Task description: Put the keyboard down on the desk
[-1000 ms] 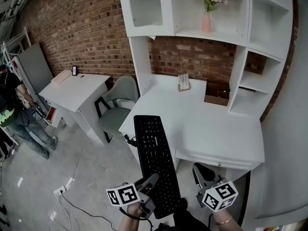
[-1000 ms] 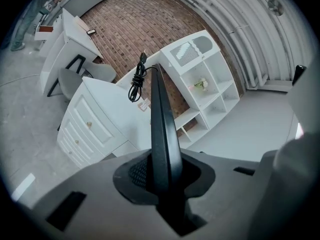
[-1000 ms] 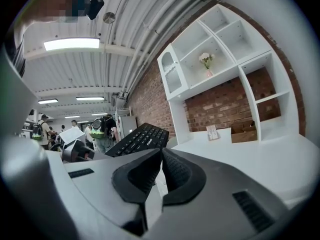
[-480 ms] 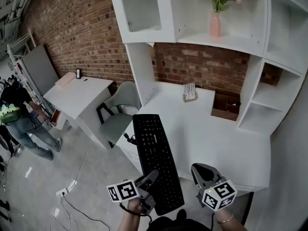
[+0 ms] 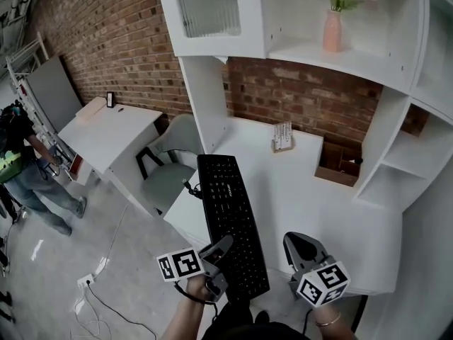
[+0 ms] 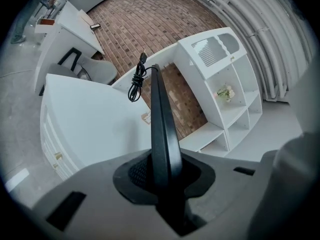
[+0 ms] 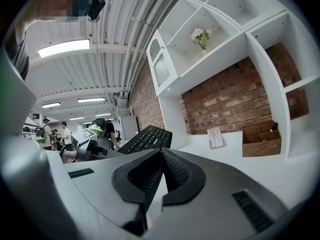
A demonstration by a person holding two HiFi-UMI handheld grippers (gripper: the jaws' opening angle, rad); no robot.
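A long black keyboard [image 5: 231,222] hangs level above the left front part of the white desk [image 5: 340,218]. My left gripper [image 5: 216,264] is shut on the keyboard's near end. In the left gripper view the keyboard [image 6: 161,129] shows edge-on between the pads, its coiled cable [image 6: 136,79] dangling from the far end. My right gripper [image 5: 301,248] is shut on nothing, over the desk's front edge to the right of the keyboard. In the right gripper view, beyond my right gripper [image 7: 161,179], the keyboard [image 7: 147,138] shows at left.
A small card holder [image 5: 283,137] and an open brown box [image 5: 341,165] sit at the desk's back. A pink vase with flowers [image 5: 333,28] stands on the shelf above. A grey chair [image 5: 173,163] and a second white table [image 5: 106,129] lie left; a person [image 5: 28,176] stands at far left.
The view has come nearer the desk. The keyboard, still held by my left gripper, now reaches further over the desk top. My right gripper stays shut beside it.
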